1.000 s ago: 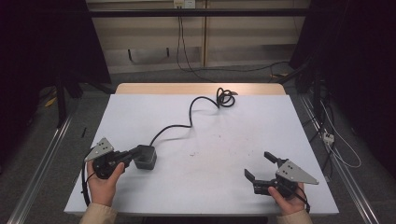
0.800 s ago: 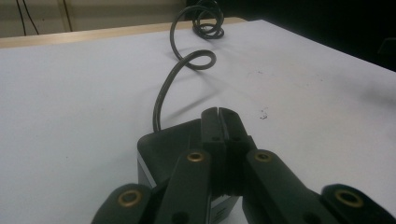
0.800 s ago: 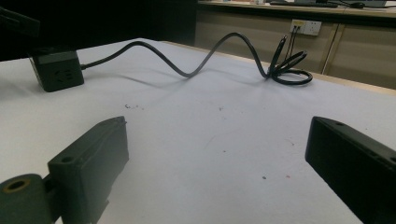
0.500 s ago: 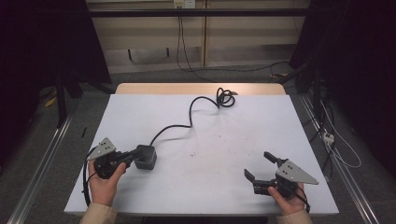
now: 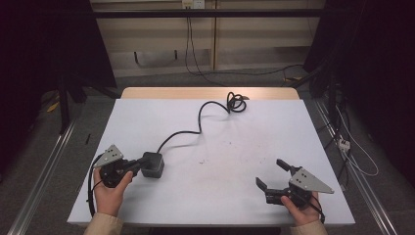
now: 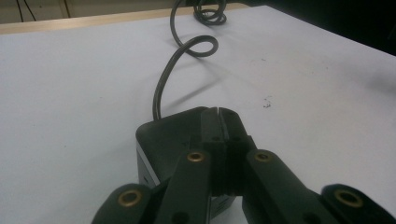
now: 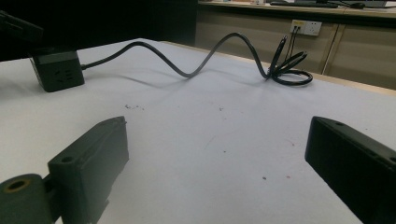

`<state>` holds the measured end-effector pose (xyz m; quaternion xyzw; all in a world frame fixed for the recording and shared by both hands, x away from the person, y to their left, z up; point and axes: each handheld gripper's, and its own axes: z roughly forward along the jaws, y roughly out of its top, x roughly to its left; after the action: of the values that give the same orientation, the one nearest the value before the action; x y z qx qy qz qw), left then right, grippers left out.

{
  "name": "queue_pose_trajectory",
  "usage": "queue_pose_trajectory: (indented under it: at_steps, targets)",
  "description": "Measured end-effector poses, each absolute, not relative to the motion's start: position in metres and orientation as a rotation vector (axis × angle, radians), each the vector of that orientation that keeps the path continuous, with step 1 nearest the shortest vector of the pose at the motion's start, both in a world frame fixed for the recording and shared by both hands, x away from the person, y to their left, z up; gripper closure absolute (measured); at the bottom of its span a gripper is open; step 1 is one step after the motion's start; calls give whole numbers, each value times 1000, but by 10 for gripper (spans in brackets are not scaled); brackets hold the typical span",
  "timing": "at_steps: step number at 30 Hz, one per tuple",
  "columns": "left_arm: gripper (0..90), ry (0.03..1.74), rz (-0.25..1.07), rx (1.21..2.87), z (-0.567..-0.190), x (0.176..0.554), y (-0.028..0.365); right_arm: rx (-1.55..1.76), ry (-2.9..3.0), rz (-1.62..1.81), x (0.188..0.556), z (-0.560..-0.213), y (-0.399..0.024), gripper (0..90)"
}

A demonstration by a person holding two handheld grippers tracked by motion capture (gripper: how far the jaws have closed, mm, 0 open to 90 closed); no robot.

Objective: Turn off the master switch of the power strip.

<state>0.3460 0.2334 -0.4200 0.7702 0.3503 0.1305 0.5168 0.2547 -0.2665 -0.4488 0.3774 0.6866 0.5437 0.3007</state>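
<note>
A black cube-shaped power adapter [image 5: 153, 164] sits on the white table [image 5: 244, 132] at the front left. Its black cable [image 5: 195, 125] snakes away to a coil [image 5: 236, 103] near the far edge. My left gripper [image 5: 138, 166] is shut, jaws pressed together with nothing between them. In the left gripper view its tips [image 6: 218, 114] rest over the top of the adapter [image 6: 161, 135]. My right gripper [image 5: 270, 173] lies at the front right, open and wide apart [image 7: 217, 140], with bare table between the jaws. The adapter [image 7: 58, 70] and cable [image 7: 196, 63] lie far beyond it.
A wooden strip [image 5: 171, 93] edges the table's far side. Behind it a wall socket [image 7: 306, 27] has cables hanging to the floor. Metal rails [image 5: 44, 181] run along the floor on both sides, with loose wires [image 5: 352, 147] at the right.
</note>
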Motion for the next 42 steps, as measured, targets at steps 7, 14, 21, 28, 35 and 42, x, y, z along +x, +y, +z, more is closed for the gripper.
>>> queue_pose_trajectory:
  at_steps: [7, 14, 21, 28, 35, 42]
  targets:
    - [900, 844, 313, 1860, -421, 347, 232, 1001, 1822, 1444, 255, -449, -266, 56]
    - [900, 848, 312, 1869, -422, 347, 232, 1000, 1824, 1445, 255, -449, -266, 56]
    - [900, 848, 312, 1870, -423, 347, 232, 1000, 1824, 1446, 255, -449, -266, 56]
    - [900, 847, 313, 1871, -423, 347, 231, 1001, 1824, 1447, 255, -449, -266, 57]
    - [900, 849, 312, 1877, -423, 347, 231, 1002, 1826, 1447, 255, -449, -267, 57]
    - [900, 854, 310, 1878, -423, 347, 231, 1001, 1826, 1450, 255, -449, -266, 57]
